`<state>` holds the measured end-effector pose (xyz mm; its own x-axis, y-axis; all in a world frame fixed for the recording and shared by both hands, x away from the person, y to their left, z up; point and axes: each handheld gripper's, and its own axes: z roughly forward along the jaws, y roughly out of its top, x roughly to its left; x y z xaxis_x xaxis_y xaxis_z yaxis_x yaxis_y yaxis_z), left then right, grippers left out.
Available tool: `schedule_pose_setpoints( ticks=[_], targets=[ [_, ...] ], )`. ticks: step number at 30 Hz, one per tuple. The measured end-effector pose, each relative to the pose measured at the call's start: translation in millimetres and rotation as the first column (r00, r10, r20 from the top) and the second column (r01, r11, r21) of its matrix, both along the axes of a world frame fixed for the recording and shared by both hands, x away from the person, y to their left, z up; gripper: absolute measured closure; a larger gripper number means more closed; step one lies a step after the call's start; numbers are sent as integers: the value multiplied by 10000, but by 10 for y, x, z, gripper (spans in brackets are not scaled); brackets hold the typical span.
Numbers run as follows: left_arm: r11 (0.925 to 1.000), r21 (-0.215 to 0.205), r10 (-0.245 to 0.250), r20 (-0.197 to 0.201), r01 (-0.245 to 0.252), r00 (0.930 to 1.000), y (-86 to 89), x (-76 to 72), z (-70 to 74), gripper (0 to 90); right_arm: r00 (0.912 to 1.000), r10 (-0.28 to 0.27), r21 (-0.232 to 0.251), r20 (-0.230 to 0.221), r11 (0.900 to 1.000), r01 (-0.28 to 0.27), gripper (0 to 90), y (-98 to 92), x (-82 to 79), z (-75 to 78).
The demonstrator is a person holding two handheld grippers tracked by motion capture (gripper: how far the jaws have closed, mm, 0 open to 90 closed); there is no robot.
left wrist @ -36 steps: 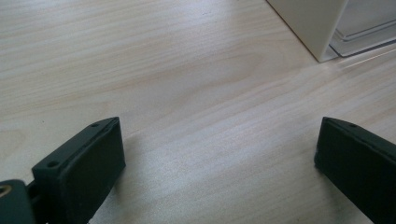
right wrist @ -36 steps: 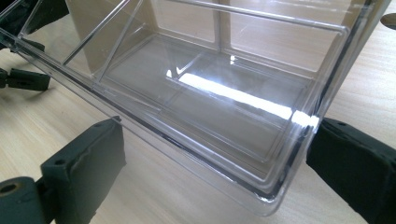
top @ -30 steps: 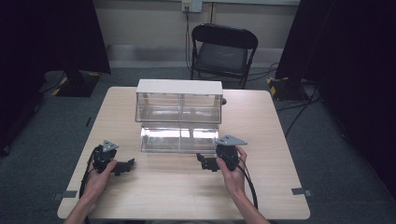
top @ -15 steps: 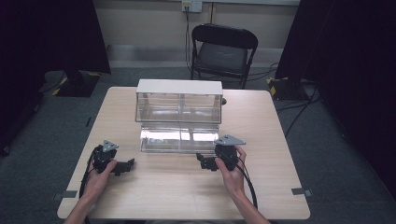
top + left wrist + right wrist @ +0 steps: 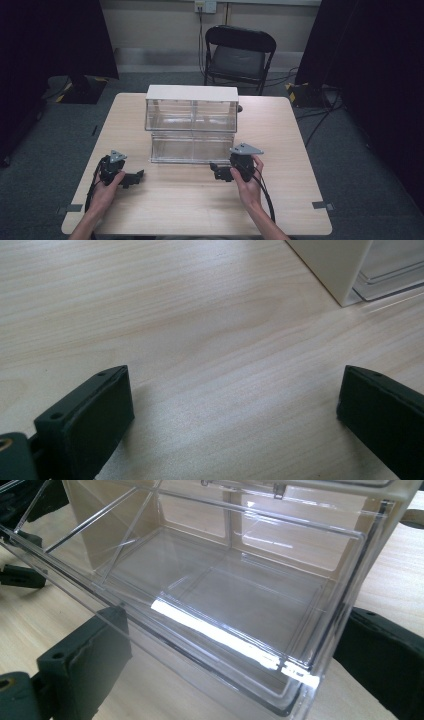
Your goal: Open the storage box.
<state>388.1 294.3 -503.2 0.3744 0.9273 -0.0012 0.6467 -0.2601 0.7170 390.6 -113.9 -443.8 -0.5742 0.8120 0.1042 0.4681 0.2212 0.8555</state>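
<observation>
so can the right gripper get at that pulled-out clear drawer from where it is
Probably yes. The right gripper is open just in front of the clear drawer, and in the right gripper view its jaws stand either side of the drawer's front corner, with nothing between them.

Light wooden table (image 5: 190, 210). Clear plastic drawer box (image 5: 191, 122), white top, sits at centre toward far edge, drawer pulled out toward near side.

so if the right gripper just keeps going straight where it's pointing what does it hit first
Most likely the front wall of the clear plastic drawer, pulled out from the white-topped box. The right gripper has its jaws open, one either side of that wall's lower edge. How close they are is hard to judge.
</observation>
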Motion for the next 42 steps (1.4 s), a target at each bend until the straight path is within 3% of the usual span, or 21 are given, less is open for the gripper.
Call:
schedule_pose_setpoints(
  ticks=[5,18,42],
  targets=[
    [10000,1,-2,-1,2,10000,0,0,0,11,10000,70,311,-47,9995,-69,15,-26,19,59],
    [10000,1,0,0,0,10000,0,0,0,11,9997,169,210,-163,9996,-165,6,-25,46,56],
    [10000,-1,3,2,-3,10000,0,0,0,11,9999,-117,370,49,9993,115,19,-22,121,155]
  ],
)
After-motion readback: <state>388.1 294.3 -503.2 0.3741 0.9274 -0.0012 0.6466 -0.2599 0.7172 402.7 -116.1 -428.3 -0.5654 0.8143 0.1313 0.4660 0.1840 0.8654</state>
